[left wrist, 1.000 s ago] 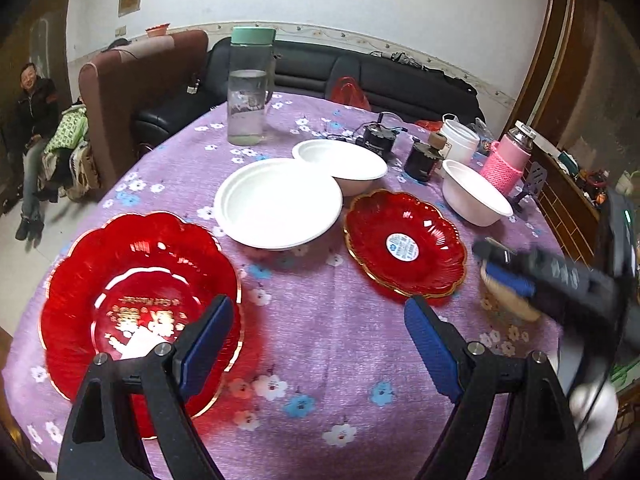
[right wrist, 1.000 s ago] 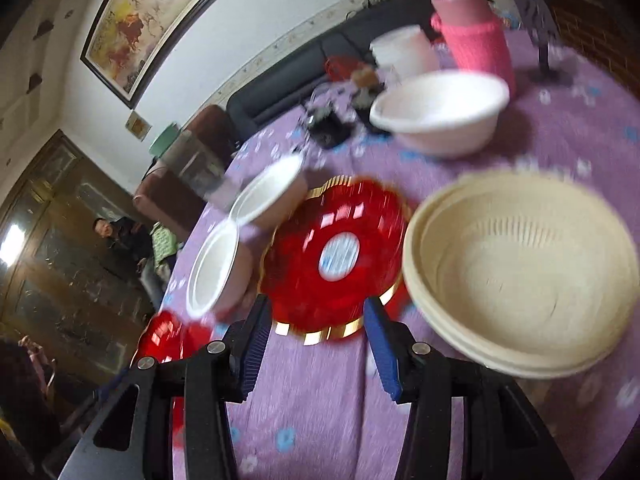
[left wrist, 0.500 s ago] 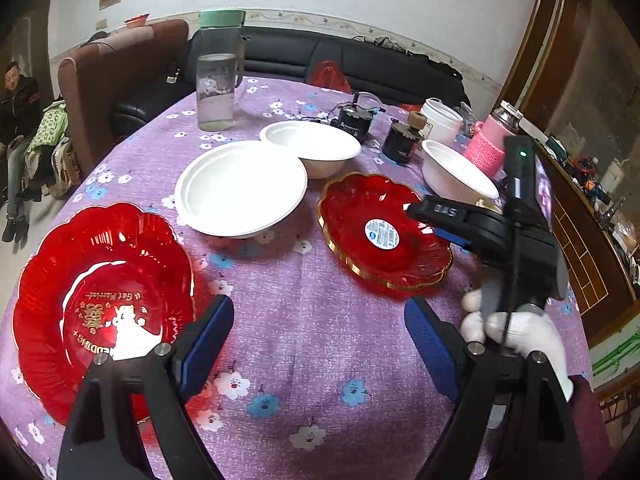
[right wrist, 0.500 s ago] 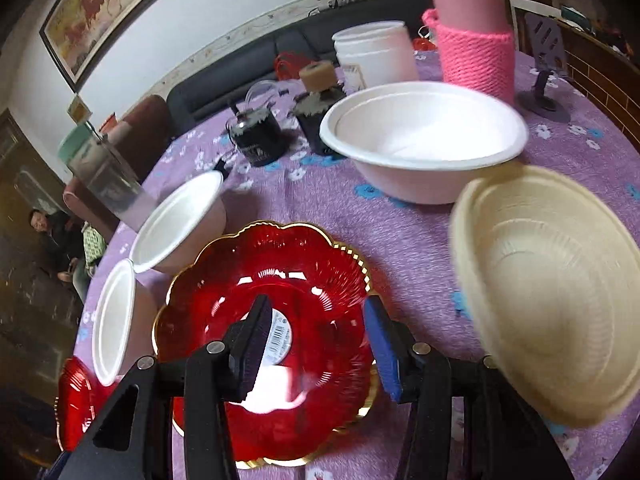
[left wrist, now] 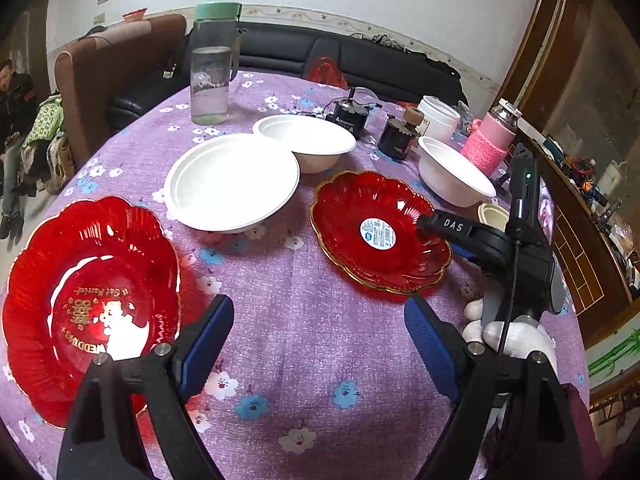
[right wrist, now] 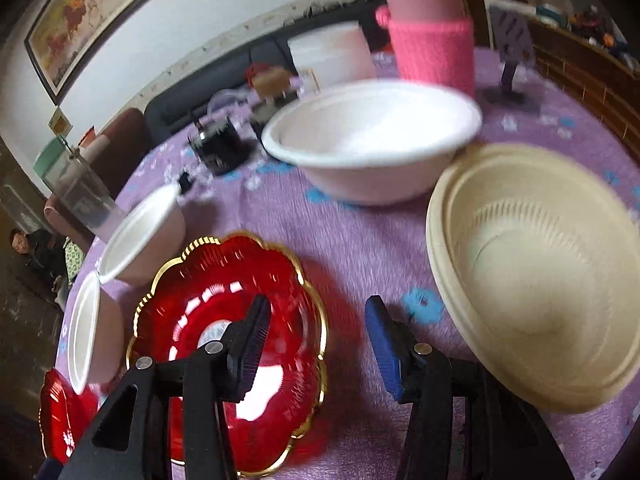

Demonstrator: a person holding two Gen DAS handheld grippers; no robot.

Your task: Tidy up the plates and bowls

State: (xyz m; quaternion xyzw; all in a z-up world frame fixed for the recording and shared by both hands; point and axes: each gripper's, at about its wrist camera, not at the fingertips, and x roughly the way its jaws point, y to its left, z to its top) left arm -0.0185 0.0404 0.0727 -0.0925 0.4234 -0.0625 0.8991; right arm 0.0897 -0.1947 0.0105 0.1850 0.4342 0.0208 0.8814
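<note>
A small red plate with a gold rim (left wrist: 380, 236) (right wrist: 236, 332) lies mid-table. My right gripper (right wrist: 316, 332) (left wrist: 444, 228) is open, its left finger over the plate's right side and its right finger outside the rim. A large red plate (left wrist: 88, 300) (right wrist: 60, 420) lies at the front left. My left gripper (left wrist: 316, 336) is open and empty above the cloth between the two red plates. A white plate (left wrist: 232, 180), two white bowls (left wrist: 308, 140) (left wrist: 456, 172) (right wrist: 372, 140) and a beige bowl (right wrist: 536, 272) (left wrist: 494, 214) stand around.
The round table (left wrist: 304, 360) has a purple flowered cloth. A water bottle (left wrist: 212, 76), two dark jars (left wrist: 396, 136), a white cup (left wrist: 438, 118) and a pink flask (left wrist: 492, 140) (right wrist: 432, 32) stand at the back. Chair and sofa stand behind.
My right gripper has pushed forward and down over the small red plate's right edge. My left gripper has shifted only slightly. The plates and bowls have not moved.
</note>
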